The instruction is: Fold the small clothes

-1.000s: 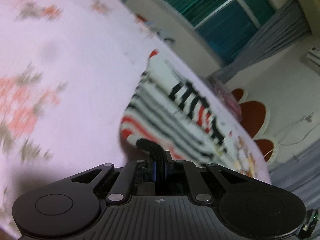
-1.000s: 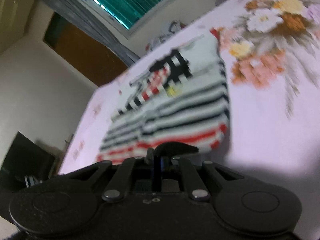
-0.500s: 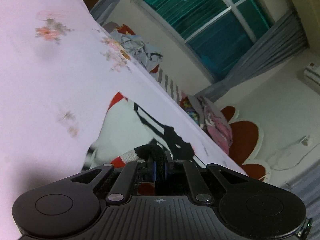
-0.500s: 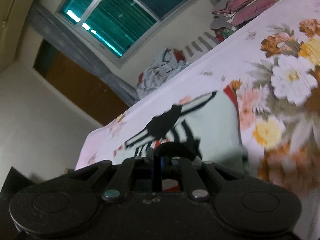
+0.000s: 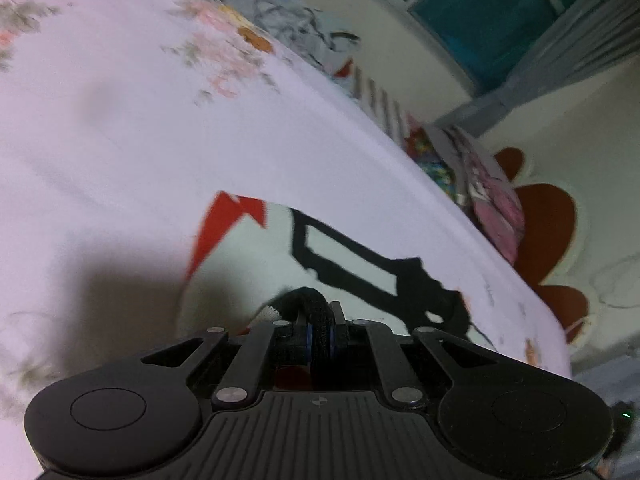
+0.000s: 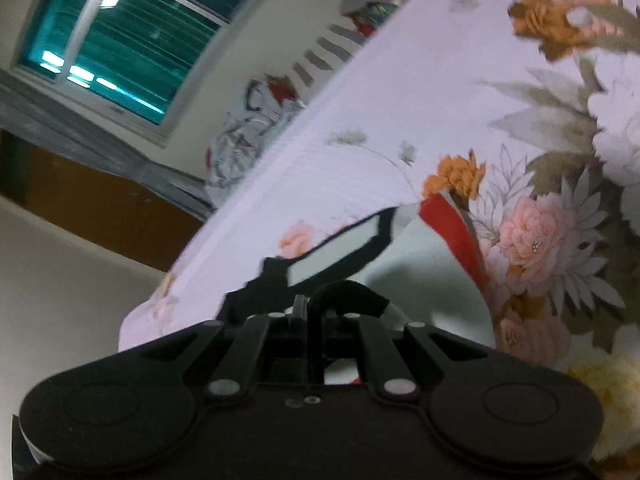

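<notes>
A small white garment (image 5: 256,264) with red trim and a bold black print lies on the pale floral bedsheet (image 5: 120,128). My left gripper (image 5: 318,326) is shut on the garment's black hem, which bunches between the fingers. In the right wrist view the same garment (image 6: 420,264) spreads ahead of my right gripper (image 6: 314,320), which is shut on a black fold of the hem. The striped lower part of the garment is hidden behind the gripper bodies.
A heap of other clothes (image 5: 296,28) lies at the far edge of the bed, also in the right wrist view (image 6: 248,132). A pink bundle (image 5: 492,204) sits by the red flower-shaped headboard (image 5: 548,232). A window (image 6: 116,36) is behind.
Both grippers have carried the striped hem forward over the garment toward its top; the stripes have dropped out of sight and the black print now lies close in front of the fingers.
</notes>
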Demonstrator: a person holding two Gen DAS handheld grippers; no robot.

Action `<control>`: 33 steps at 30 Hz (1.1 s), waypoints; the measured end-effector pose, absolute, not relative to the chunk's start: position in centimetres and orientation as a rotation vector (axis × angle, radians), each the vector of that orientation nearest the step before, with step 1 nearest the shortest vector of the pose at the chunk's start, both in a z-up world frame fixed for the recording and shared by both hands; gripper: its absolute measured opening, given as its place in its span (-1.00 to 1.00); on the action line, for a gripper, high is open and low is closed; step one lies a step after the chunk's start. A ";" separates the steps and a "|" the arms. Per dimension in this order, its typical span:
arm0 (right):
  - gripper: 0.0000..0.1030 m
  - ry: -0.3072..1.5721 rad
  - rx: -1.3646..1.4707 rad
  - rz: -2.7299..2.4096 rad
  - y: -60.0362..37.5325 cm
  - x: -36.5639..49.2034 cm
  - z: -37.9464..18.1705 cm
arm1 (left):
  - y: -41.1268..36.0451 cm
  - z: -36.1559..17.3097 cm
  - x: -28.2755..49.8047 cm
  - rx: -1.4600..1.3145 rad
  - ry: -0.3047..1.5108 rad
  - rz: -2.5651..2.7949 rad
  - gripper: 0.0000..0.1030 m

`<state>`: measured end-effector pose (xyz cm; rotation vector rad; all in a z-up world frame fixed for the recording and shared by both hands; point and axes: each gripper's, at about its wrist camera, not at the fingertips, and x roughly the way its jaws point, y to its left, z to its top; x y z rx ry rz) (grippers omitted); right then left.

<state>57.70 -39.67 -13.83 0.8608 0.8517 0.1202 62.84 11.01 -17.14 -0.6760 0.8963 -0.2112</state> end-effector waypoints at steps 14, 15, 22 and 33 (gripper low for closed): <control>-0.07 0.730 0.593 0.086 -38.7 56.7 -11.2 | 10.9 -15.7 63.4 -0.592 0.731 -0.236 0.39; -0.08 0.751 0.539 0.104 -37.9 57.1 -11.1 | 9.9 -15.5 64.0 -0.515 0.755 -0.247 0.39; -0.21 0.875 0.127 0.069 -32.3 60.3 -12.8 | 4.9 -16.0 66.8 -0.070 0.892 -0.216 -0.28; -0.94 0.794 -0.082 -0.023 -32.1 60.9 -14.0 | 6.3 -15.7 65.3 -0.074 0.703 -0.042 -0.92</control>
